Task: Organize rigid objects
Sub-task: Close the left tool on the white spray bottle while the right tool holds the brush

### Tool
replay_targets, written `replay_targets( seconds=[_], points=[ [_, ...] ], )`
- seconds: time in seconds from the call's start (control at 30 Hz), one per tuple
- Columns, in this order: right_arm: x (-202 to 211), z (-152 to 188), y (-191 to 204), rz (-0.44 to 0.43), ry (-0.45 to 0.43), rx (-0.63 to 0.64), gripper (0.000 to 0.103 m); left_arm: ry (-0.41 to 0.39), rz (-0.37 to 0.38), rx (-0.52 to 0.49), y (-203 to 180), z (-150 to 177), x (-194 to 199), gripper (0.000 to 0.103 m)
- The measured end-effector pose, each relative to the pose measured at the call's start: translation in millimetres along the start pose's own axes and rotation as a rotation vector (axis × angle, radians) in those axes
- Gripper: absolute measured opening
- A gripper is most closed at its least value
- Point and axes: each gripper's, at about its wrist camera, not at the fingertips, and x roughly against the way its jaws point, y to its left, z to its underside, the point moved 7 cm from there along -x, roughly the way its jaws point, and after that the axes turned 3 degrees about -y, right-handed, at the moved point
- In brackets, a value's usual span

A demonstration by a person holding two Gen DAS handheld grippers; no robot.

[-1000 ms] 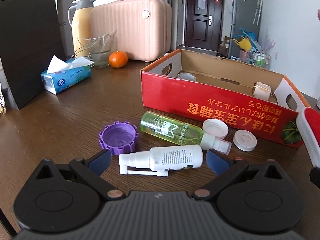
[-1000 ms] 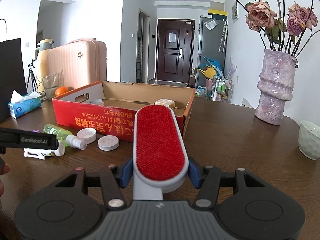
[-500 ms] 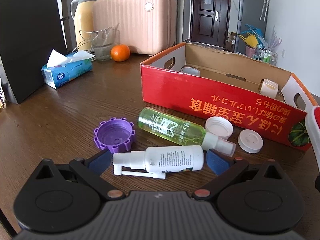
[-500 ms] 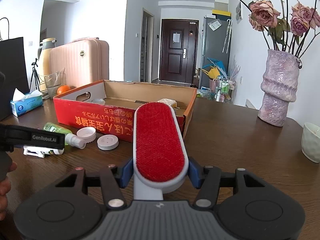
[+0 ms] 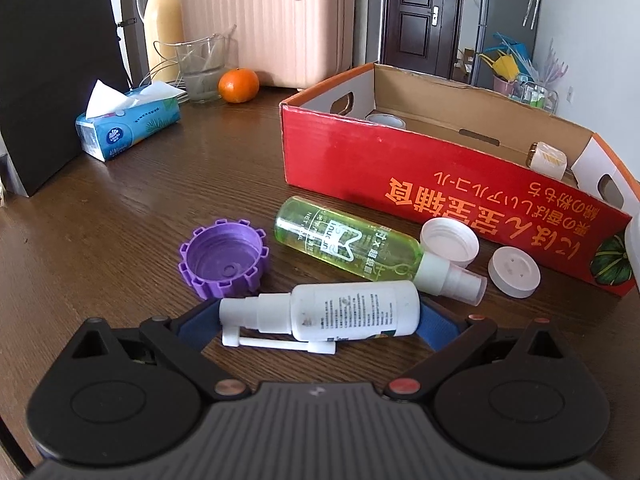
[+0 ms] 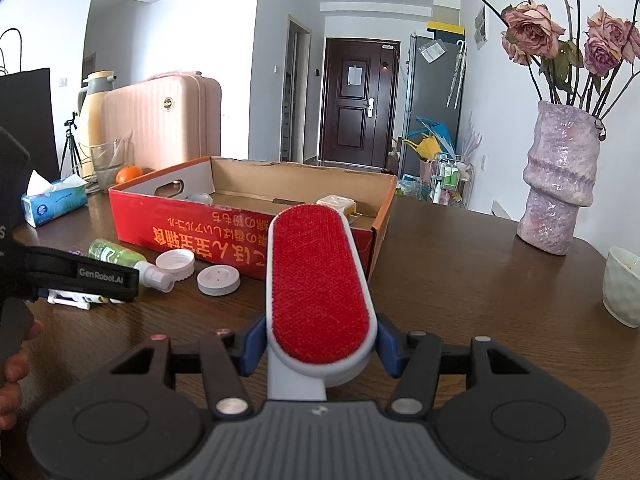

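Between the spread left claw's (image 5: 320, 316) blue pads, a white spray bottle (image 5: 332, 312) lying crosswise on the table (image 5: 120, 208)

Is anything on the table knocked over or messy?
Yes. The green spray bottle and the white spray bottle lie on their sides, and three loose caps sit near them, in front of the red box. Nothing looks spilled.

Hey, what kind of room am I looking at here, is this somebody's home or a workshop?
Most likely a home, a living or dining area by the entrance. A wooden table holds a vase of dried roses, a pink suitcase stands behind it, and a dark front door sits beside a refrigerator.
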Motion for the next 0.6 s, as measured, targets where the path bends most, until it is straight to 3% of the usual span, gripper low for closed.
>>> replay_targets(
  seconds=[0.6],
  points=[
    [7, -4, -2, 0.044, -0.042, 0.009, 0.056, -0.034, 0.021, -0.031, -3, 0, 10, 0.099]
  ],
)
